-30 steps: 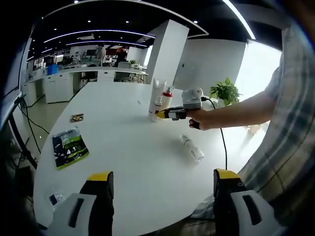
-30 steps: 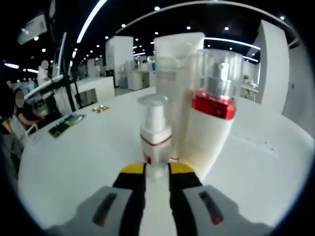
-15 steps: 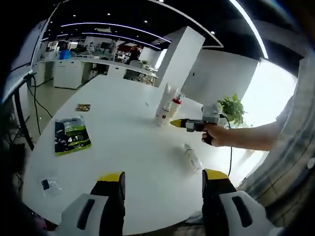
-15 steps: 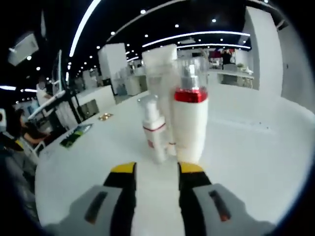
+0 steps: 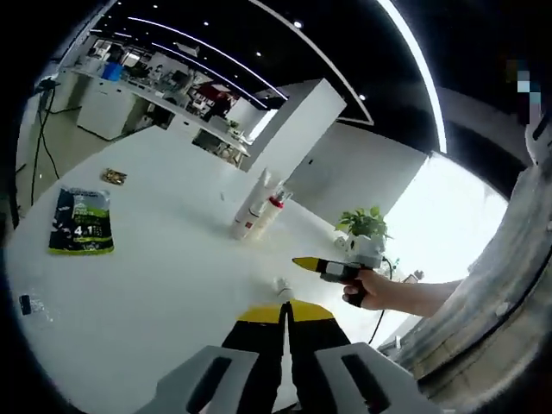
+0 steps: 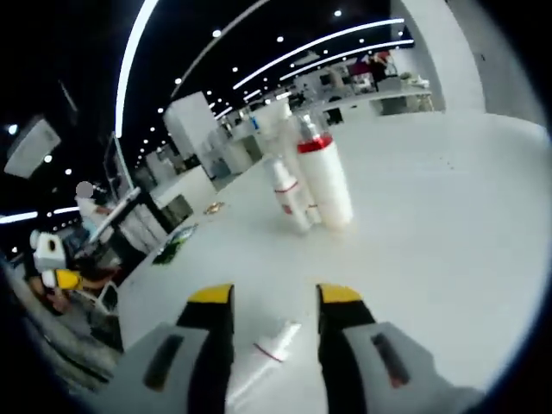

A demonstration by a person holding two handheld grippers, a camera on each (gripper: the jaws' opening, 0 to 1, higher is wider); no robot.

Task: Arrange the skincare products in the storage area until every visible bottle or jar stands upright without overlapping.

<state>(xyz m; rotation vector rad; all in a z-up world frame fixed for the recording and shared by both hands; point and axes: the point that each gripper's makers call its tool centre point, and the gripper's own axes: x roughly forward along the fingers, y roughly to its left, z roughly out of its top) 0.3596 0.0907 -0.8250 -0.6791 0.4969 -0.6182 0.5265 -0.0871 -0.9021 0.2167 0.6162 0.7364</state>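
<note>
Three skincare containers stand upright close together on the white table (image 5: 155, 267): a tall white tube (image 6: 276, 116), a white pump bottle with a red collar (image 6: 326, 181) and a small white spray bottle (image 6: 289, 194). The left gripper view has this group (image 5: 254, 211) far off. Another small white bottle (image 6: 267, 349) lies on its side, low in the gap of my right gripper (image 6: 274, 297), which is open and empty. A hand holds the right gripper (image 5: 306, 263) above that lying bottle (image 5: 280, 285). My left gripper (image 5: 286, 313) is shut with nothing in it, away from every bottle.
A green packet (image 5: 79, 222) and a small brown item (image 5: 112, 177) lie on the table's left part. A small dark item (image 5: 26, 304) sits near the table's near edge. A potted plant (image 5: 362, 222) stands beyond the table.
My right gripper has backed away from the standing group, and the lying bottle now sits under its gap. My left jaws went from wide open to shut.
</note>
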